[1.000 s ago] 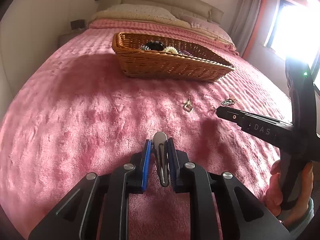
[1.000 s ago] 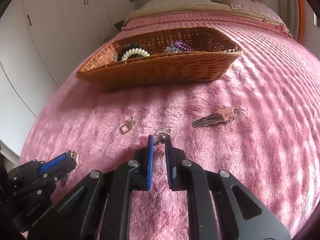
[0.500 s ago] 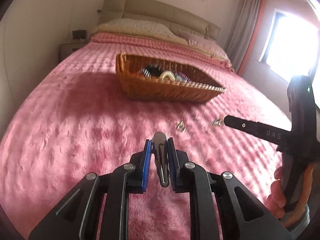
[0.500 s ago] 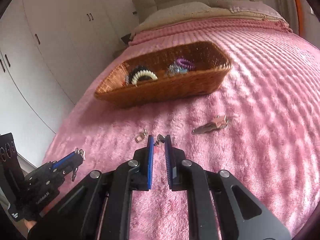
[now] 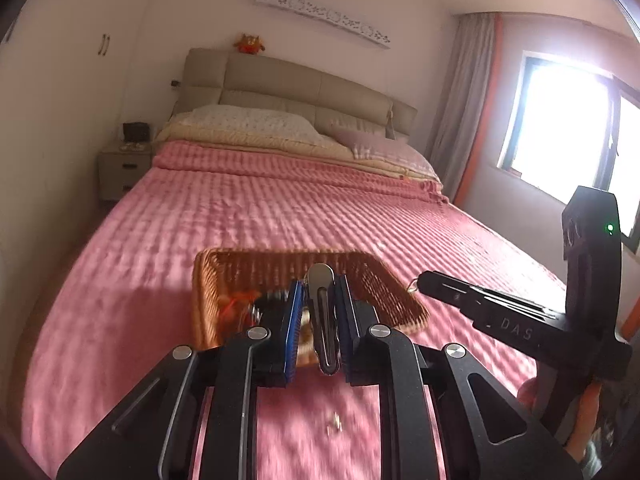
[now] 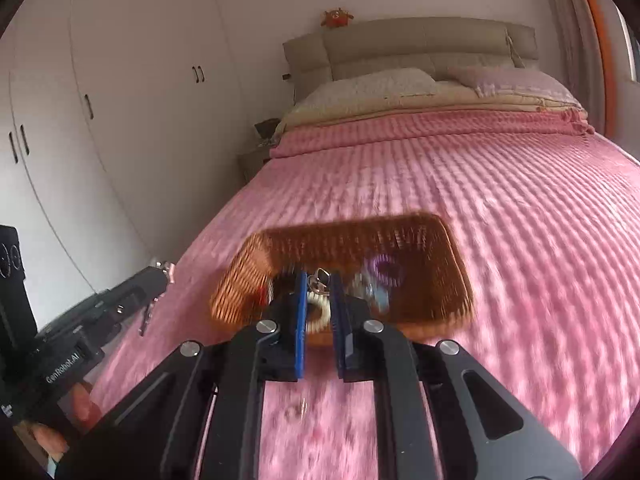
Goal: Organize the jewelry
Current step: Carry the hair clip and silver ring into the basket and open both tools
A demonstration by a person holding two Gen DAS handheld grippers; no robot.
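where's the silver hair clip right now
In the left wrist view the silver hair clip stands upright, pinched between the left gripper fingers, in front of the wicker basket on the pink bedspread.

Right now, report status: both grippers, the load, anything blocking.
Left gripper shut on silver metal hair clip. Right gripper shut on small silver trinket. Brown wicker basket ahead on pink bedspread; path clear.

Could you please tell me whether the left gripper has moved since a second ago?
Yes. The left gripper, shut on a metal hair clip, has risen and neared the wicker basket; the headboard now shows in full.
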